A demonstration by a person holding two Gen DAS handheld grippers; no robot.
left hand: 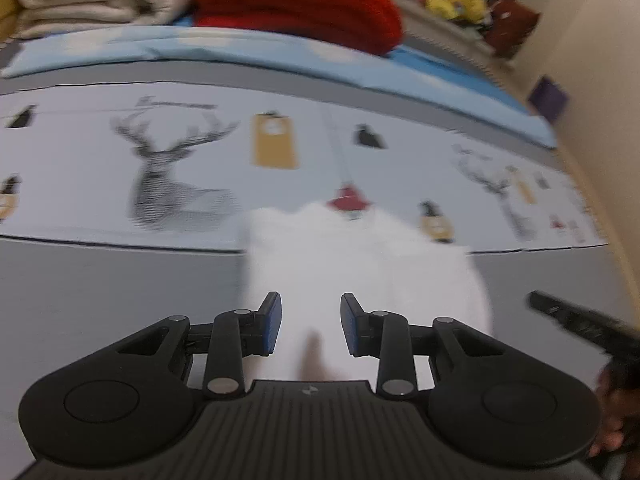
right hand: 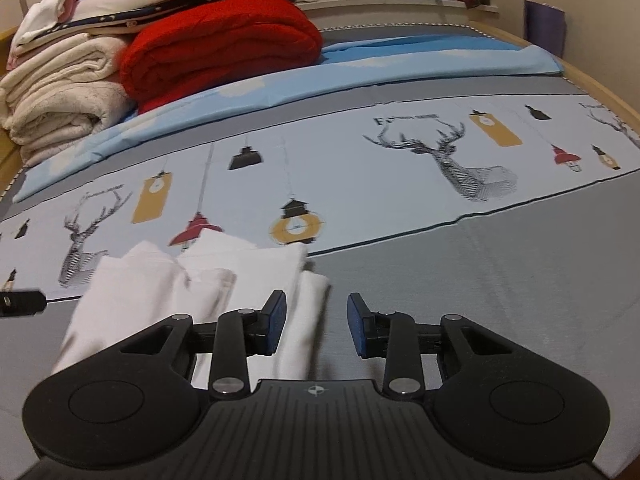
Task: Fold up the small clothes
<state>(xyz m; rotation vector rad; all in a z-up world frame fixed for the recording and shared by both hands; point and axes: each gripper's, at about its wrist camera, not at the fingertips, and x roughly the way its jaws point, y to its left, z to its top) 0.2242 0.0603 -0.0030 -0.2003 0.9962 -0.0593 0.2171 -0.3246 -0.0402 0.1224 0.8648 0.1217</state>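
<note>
Blue-padded, the left gripper [left hand: 311,326] hovers level over the white garment [left hand: 360,280] on the bedspread [left hand: 100,280], jaws wide and holding nothing. From the right wrist, the right gripper [right hand: 317,326], equally wide and empty, straddles that garment's [right hand: 168,292] right edge.

Smooth white cloth garment [right hand: 168,292] on matt printed bedsheet [right hand: 400,208]; fluffy red blanket [right hand: 224,44].
</note>
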